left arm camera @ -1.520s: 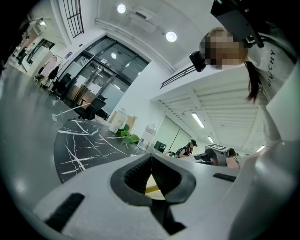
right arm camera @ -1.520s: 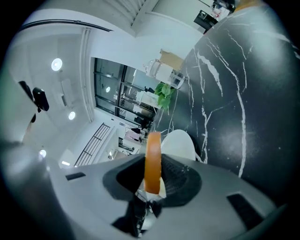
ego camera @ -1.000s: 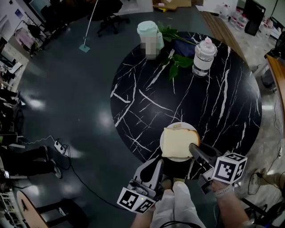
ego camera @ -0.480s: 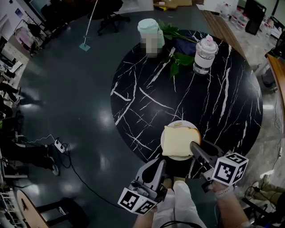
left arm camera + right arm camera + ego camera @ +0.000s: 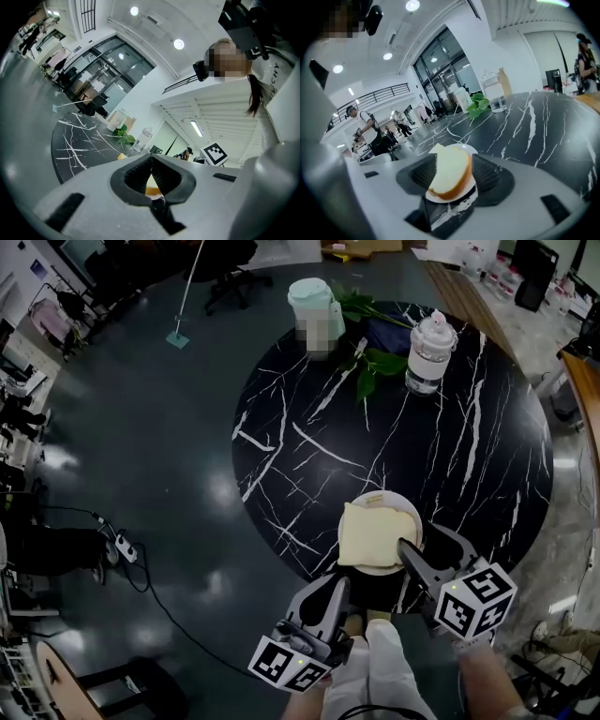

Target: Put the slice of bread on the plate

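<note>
Where the black, white-veined counter (image 5: 469, 456) curves to its near edge, flat on the white plate (image 5: 405, 502): slice of bread (image 5: 375, 532), covering most of it. Well apart at the far side, standing upright, a pale green pitcher (image 5: 312, 306) and a clear jar (image 5: 429, 354) with a pink lid, leafy stems (image 5: 370, 367) lying between them. Right hand-held gripper (image 5: 424, 545) just beside the bread's near right corner, tilted downward over the counter's edge, jaws spread wide, having just been opening, slice framed between them yet pressed by neither pad. Left hand-held gripper (image 5: 326, 589) off the counter's edge, held level, jaws pressed together at the tips, empty. Pitcher's front under a mosaic patch. Plate rim largely hidden beneath the bread, only its far right arc showing. Some stems tucked behind the pitcher, hard to make out.
</note>
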Action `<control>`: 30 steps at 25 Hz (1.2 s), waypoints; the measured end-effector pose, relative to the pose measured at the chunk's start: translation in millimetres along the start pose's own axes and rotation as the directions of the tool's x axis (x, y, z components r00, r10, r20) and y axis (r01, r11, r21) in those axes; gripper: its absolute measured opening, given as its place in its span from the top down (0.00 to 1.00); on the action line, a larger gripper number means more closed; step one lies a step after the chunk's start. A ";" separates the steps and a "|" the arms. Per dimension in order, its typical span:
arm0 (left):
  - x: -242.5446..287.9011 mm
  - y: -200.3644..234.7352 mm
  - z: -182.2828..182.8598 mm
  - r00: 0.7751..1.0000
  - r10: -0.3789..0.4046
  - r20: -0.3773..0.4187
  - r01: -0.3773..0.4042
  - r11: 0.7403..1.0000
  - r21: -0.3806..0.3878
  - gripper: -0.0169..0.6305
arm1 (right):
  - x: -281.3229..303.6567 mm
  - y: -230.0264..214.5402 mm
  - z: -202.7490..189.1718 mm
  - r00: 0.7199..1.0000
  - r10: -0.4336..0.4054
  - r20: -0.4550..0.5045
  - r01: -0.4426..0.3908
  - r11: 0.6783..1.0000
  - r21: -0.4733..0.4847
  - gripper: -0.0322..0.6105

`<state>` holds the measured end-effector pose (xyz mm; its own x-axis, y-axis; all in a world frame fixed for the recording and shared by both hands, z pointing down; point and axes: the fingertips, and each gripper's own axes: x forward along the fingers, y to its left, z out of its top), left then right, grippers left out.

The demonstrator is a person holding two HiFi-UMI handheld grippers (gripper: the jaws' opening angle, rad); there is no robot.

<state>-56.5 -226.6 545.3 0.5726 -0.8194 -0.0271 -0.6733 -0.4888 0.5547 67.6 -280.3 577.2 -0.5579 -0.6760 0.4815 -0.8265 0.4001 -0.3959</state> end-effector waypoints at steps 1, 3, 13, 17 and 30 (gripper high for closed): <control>-0.6 -0.2 -0.7 1.000 0.000 0.000 0.000 1.000 -0.001 0.96 | -0.7 -0.2 1.1 1.000 -0.005 0.007 0.005 1.000 -0.014 0.62; -1.9 -0.3 -1.7 1.000 0.002 0.000 -0.002 1.000 -0.004 0.96 | -2.3 -0.3 3.3 1.000 -0.010 0.022 0.010 1.000 -0.021 0.60; -7.7 -1.2 -1.9 1.000 0.007 0.001 -0.007 1.000 -0.009 0.96 | -11.6 3.3 4.2 0.998 -0.010 0.055 0.011 1.000 -0.018 0.58; -10.4 -4.6 0.0 1.000 0.005 0.003 -0.005 1.000 -0.013 0.96 | -17.0 10.4 8.4 0.997 0.017 0.075 -0.016 1.000 -0.007 0.58; -7.0 -29.5 25.5 0.999 -0.031 0.011 0.031 0.999 0.007 0.96 | -51.1 51.7 18.5 0.987 0.131 0.094 -0.131 0.991 -0.006 0.58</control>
<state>-52.6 -214.1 507.8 0.5880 -0.8071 -0.0540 -0.6585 -0.5164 0.5475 54.8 -236.5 517.7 -0.6519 -0.6726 0.3501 -0.7466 0.4888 -0.4513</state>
